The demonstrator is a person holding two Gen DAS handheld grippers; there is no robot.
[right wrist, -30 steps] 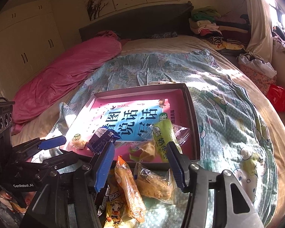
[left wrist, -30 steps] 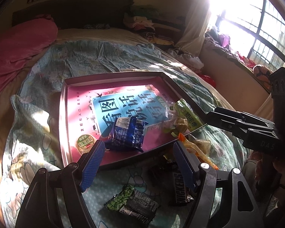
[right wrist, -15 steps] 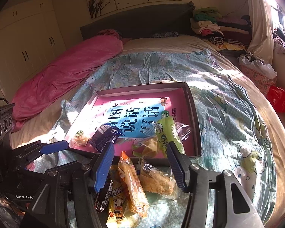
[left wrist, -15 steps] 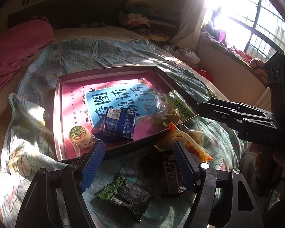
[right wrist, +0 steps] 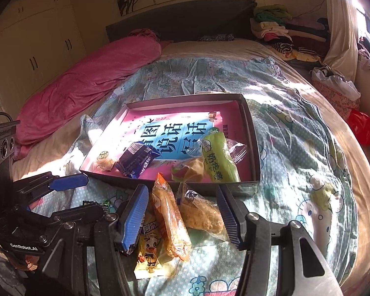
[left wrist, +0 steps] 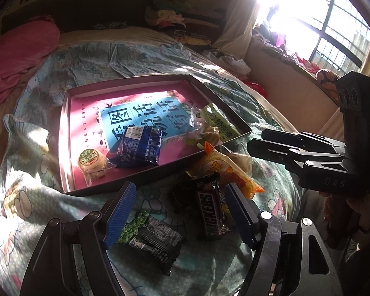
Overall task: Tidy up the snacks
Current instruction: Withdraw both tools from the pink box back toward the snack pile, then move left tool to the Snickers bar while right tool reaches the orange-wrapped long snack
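In the left wrist view, the left gripper (left wrist: 178, 212) stands wide and holds nothing, above a Snickers bar (left wrist: 211, 215) and a green pea packet (left wrist: 150, 240) on the quilt (left wrist: 37, 209). The blue packet (left wrist: 139, 146) lies in the box (left wrist: 69, 123).

In the right wrist view, the right gripper (right wrist: 182, 214) also stands apart and empty, over an orange packet (right wrist: 169, 215) and a clear-wrapped pastry (right wrist: 201, 213) just before the box (right wrist: 255, 153).

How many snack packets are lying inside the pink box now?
4: a round biscuit at the near-left corner, a blue packet beside it, and a green packet against a pastry at the right. More may be hidden.
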